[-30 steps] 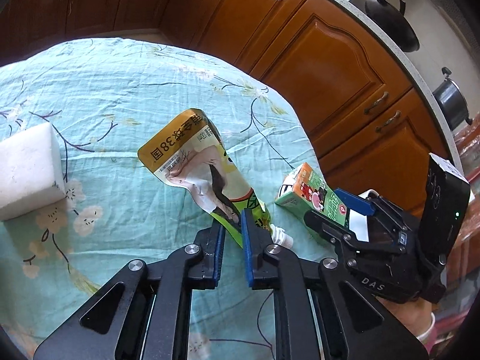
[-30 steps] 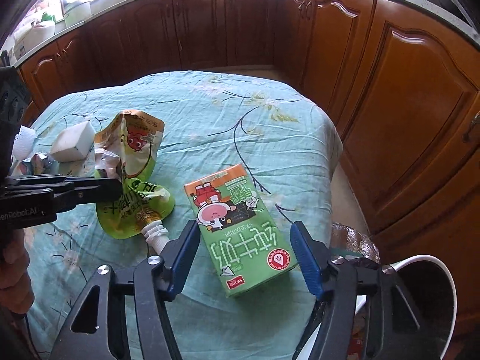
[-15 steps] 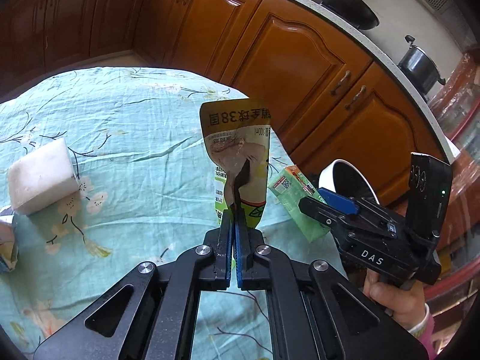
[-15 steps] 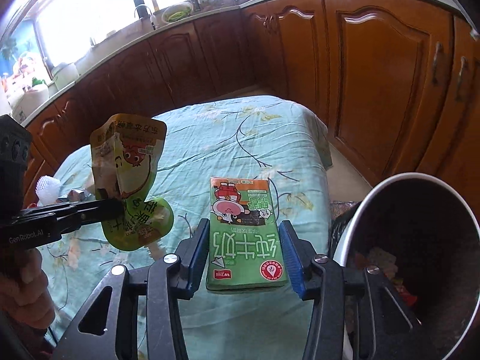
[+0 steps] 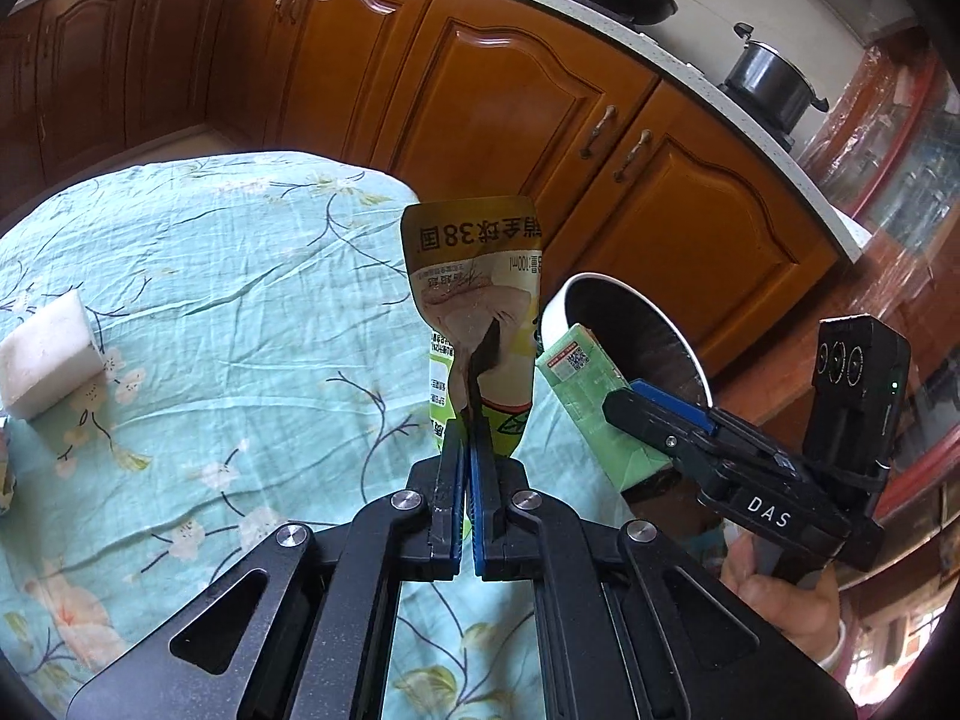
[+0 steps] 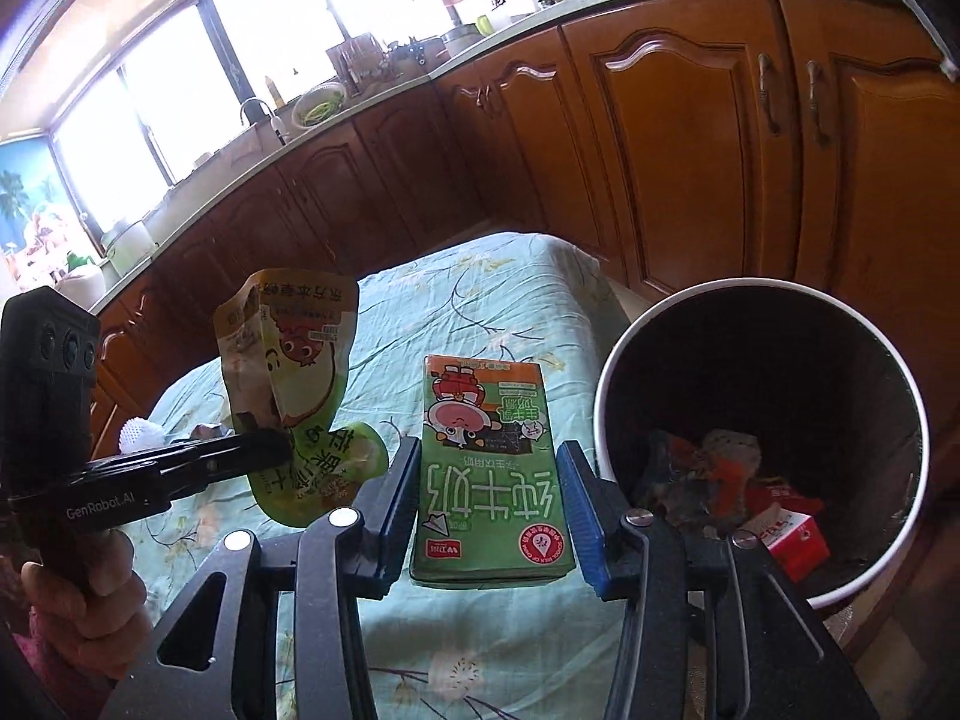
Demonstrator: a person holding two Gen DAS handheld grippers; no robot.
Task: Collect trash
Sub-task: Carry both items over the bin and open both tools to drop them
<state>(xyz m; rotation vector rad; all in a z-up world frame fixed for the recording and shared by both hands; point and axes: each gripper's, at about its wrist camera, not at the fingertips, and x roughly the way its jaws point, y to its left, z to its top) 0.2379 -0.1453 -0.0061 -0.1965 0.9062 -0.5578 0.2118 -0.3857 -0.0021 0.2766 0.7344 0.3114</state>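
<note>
My left gripper (image 5: 469, 450) is shut on a crumpled yellow-green drink pouch (image 5: 477, 300) and holds it upright above the table's right edge. The pouch also shows in the right wrist view (image 6: 294, 396). My right gripper (image 6: 489, 504) is shut on a green milk carton (image 6: 489, 474) and holds it in the air beside the bin. The carton shows in the left wrist view (image 5: 591, 390). A white-rimmed trash bin (image 6: 606, 396) with several wrappers inside stands just right of the carton, below table level.
A white foam block (image 5: 48, 360) lies on the teal flowered tablecloth (image 5: 210, 300) at the left. A white mesh ball (image 6: 141, 433) sits behind the left gripper. Wooden kitchen cabinets (image 5: 510, 96) stand close behind the table and bin.
Both grippers rose off the table and moved right toward the bin, the left with the pouch, the right having closed on the milk carton. The bin has come into fuller view.
</note>
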